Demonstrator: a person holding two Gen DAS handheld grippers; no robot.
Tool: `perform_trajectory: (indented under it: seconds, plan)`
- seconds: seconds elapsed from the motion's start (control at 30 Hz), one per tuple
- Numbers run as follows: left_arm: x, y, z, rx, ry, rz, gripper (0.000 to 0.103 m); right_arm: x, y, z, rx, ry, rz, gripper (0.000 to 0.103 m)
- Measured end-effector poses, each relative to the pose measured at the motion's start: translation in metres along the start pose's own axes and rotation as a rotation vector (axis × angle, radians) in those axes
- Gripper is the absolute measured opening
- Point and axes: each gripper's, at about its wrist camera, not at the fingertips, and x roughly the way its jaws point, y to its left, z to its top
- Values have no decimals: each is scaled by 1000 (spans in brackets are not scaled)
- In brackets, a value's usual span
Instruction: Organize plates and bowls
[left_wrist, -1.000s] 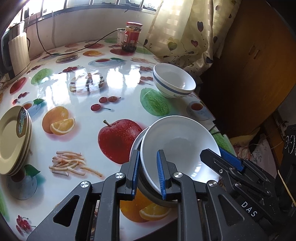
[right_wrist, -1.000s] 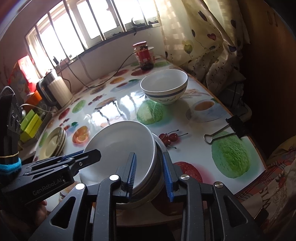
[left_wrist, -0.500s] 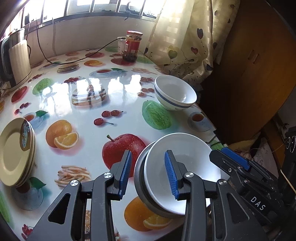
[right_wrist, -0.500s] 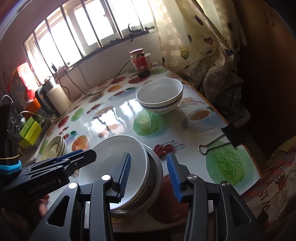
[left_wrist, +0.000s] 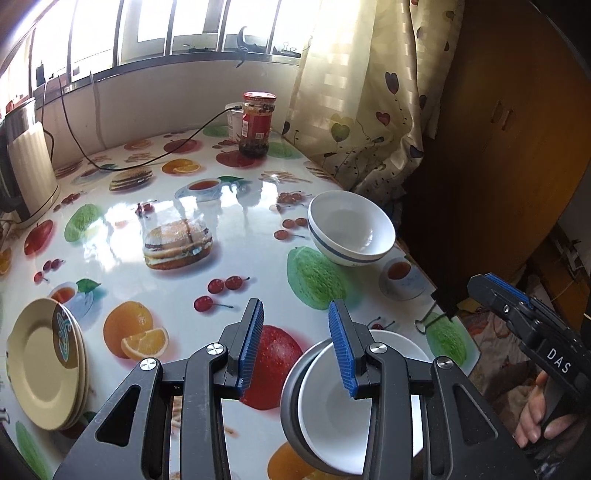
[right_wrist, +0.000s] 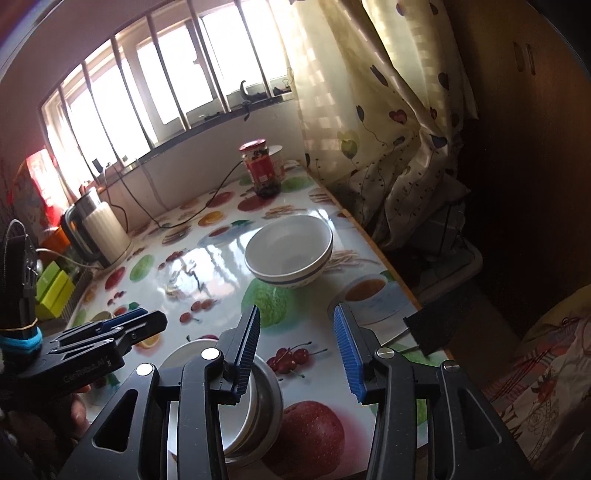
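Glossy fruit-print tablecloth (left_wrist: 258, 229) w/ round white nested bowls (left_wrist: 332, 417); left gripper (left_wrist: 295, 347) & right gripper (right_wrist: 295, 350) both agape, empty.

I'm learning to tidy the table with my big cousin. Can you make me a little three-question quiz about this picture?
1. True or false: the left gripper is squeezing a bowl.
2. How many yellow plate stacks sit on the table?
3. What sits in the near metal bowl? A) white bowl B) jar C) clip

Key:
1. False. Its jaws stand open with nothing between them.
2. One.
3. A, the white bowl. The blue-striped bowl stands apart, farther back.
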Motion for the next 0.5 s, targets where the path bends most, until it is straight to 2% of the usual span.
perform_trajectory:
  seconds: [0.27,0.37,0.5]
  plan:
    - [9,1,27,29,-21,4,38,8,-11,26,-18,-17,-13,43]
    - [17,-1,38,47,-19,-17,38,17,-17,35,-19,-17,-26,43]
    - [33,-2,53,48,-2,-27,38,34,-29,45,-1,15,-20,43]
